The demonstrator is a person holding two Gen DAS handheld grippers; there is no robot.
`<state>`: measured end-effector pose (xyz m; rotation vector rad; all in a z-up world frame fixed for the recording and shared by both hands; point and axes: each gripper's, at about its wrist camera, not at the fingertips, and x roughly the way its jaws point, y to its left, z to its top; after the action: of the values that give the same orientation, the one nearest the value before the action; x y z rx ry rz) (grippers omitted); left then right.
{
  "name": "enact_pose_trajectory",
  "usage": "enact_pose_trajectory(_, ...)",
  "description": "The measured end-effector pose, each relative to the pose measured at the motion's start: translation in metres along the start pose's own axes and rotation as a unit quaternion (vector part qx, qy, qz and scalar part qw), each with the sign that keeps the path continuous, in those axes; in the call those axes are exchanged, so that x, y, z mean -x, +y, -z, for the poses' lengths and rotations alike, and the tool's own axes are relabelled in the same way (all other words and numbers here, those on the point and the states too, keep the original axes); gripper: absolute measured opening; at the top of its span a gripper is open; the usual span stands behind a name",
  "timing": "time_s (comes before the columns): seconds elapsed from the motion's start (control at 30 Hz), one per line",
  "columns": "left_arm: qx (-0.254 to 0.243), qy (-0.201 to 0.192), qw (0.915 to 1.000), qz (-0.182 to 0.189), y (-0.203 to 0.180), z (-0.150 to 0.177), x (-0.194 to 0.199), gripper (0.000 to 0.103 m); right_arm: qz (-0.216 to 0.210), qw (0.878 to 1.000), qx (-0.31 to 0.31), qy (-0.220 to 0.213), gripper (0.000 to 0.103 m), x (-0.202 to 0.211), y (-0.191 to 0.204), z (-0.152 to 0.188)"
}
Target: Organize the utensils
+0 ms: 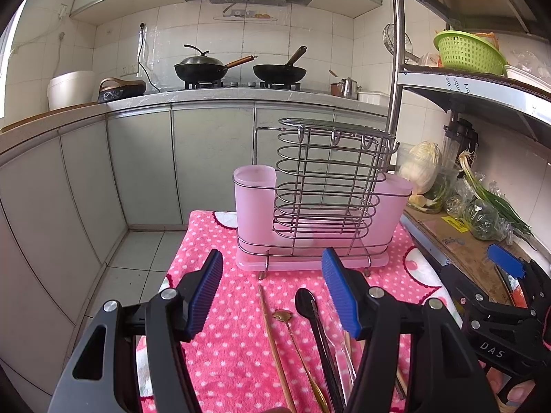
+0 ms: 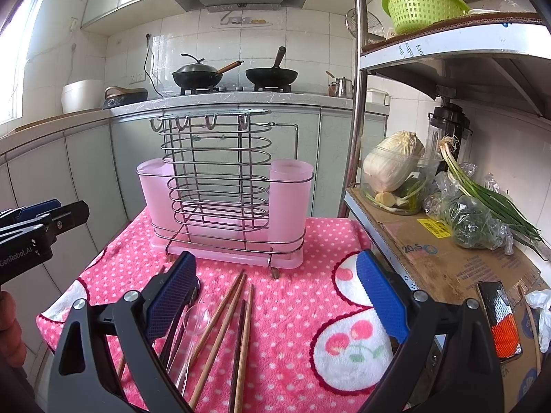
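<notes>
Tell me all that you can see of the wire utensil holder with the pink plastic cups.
The wire utensil holder is a chrome-looking rack of stacked oval rings with hooks along the top edge. A pale pink plastic cup stands upright at each end, on a pink drip tray. It looks empty and stands on the pink polka-dot towel, beyond the loose utensils. Neither gripper touches it.

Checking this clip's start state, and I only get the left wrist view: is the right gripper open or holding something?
Observer: The right gripper is open, with its jaws wide apart and nothing between them.
Operator: What lies below it?
Observer: Several wooden chopsticks lie loose on the pink towel, next to a clear spoon.
</notes>
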<state>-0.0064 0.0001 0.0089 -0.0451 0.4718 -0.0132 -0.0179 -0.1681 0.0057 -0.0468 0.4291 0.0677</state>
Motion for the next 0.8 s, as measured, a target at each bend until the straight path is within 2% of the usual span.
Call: enact_pose_trajectory(0.8, 0.002, 0.001, 1.0000, 0.002, -0.0003, 0.0004, -0.0034, 0.060, -0.002, 1.000, 0.004, 0.000, 0.095, -0.0017, 0.0012, -0.0013)
